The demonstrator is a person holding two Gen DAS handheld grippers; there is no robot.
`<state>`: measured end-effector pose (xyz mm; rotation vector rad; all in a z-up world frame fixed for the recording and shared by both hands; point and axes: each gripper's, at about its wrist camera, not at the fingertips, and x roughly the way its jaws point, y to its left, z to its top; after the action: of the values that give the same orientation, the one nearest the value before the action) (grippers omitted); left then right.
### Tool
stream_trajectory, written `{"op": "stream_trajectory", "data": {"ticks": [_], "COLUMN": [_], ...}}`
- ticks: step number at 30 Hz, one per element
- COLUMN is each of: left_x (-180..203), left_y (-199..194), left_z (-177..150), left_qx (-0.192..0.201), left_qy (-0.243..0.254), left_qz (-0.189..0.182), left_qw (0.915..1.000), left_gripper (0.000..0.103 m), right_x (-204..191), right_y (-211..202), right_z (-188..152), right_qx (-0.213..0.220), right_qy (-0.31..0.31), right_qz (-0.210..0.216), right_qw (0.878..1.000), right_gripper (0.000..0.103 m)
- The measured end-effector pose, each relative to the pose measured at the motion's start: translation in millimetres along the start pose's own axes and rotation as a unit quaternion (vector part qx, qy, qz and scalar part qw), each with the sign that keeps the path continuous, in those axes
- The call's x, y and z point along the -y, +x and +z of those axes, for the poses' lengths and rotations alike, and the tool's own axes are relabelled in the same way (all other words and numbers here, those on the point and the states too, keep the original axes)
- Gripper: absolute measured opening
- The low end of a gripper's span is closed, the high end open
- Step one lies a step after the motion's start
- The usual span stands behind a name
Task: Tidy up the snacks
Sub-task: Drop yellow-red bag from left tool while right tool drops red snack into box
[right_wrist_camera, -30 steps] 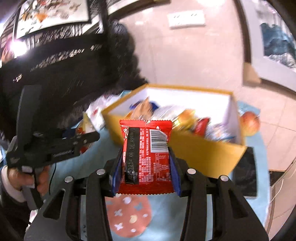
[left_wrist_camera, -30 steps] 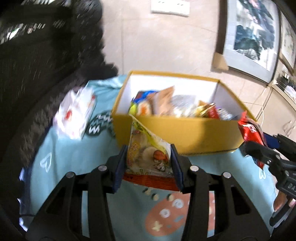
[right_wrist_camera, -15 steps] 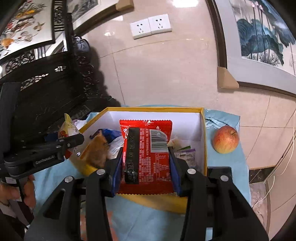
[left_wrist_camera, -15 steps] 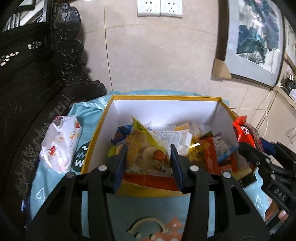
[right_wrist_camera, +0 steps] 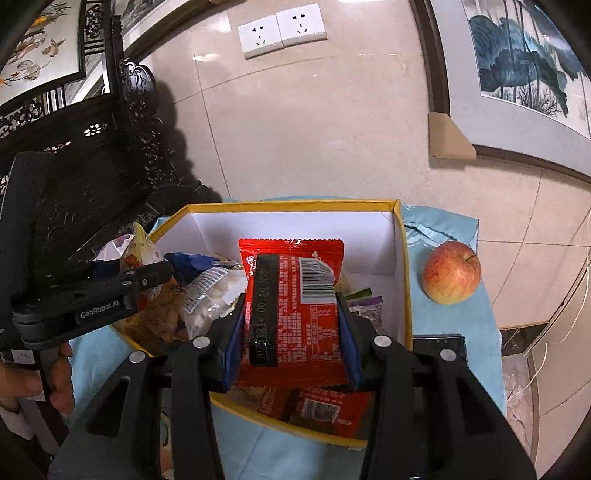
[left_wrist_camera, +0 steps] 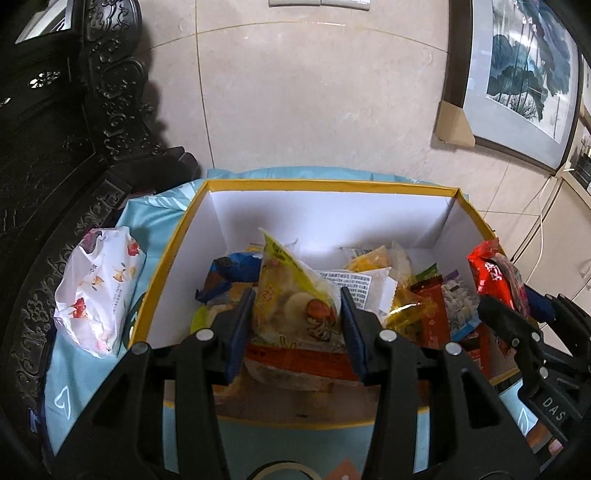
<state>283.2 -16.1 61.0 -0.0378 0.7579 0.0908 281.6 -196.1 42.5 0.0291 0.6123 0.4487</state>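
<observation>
1. Light-blue patterned cloth covers the table nearest both cameras, and a yellow cardboard box with white inner walls stands on it.
2. Closest in the left wrist view, the left gripper pinches a yellow snack packet between its blue-padded fingers; the packet stands tilted over the near part of the box, above the snacks already inside.
3. Closest in the right wrist view, the right gripper clamps a red snack packet by its sides, barcode and black strip facing up, held over the right half of the box.
4. A second red packet lies in the box just under the held one, by the near wall.
5. Inside the box sits a loose pile of wrapped snacks: a blue packet, clear bags, orange and purple wrappers.
6. From the right wrist view the left gripper reaches in from the left edge, with a hand on its grip.
7. Left of the box lies a white flowered pack of tissues on the cloth.
8. Right of the box rests a red-yellow apple, apart from the box wall, with a dark flat device nearer on the cloth.
9. Behind stand a carved black wooden chair, a beige tiled wall with two white sockets, and framed lotus paintings.
</observation>
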Motion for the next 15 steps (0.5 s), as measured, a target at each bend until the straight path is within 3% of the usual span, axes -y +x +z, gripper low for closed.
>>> {"op": "stream_trajectory", "data": {"ticks": [4,5,6,7,9,15], "left_x": [3,4,3,2,0,-9], "left_y": [12,14,18,21,21,16], "left_z": [5,6,7,7,6,0], "left_qx": [-0.006,-0.007,-0.01,-0.01,-0.005,-0.011], "left_qy": [-0.004,-0.006,-0.011,-0.019,-0.028,-0.044], "left_qz": [0.003,0.0,-0.005,0.0,0.009,0.003], "left_qw": [1.0,1.0,0.9999,0.9998,0.9996,0.999], "left_gripper": [0.049,0.064,0.09,0.099,0.101,0.101], "right_x": [3,4,6,9,12,0], "right_y": [13,15,17,18,12,-8], "right_z": [1,2,2,2,1,-6], "right_qx": [-0.013,-0.012,-0.01,-0.008,0.009,0.021], "right_qy": [0.006,0.013,0.023,0.037,0.056,0.024], "right_qz": [-0.012,-0.015,-0.014,-0.009,-0.003,-0.009], "right_qw": [1.0,1.0,1.0,0.999,0.998,0.999], "right_gripper": [0.045,0.046,0.052,0.057,0.069,0.07]}}
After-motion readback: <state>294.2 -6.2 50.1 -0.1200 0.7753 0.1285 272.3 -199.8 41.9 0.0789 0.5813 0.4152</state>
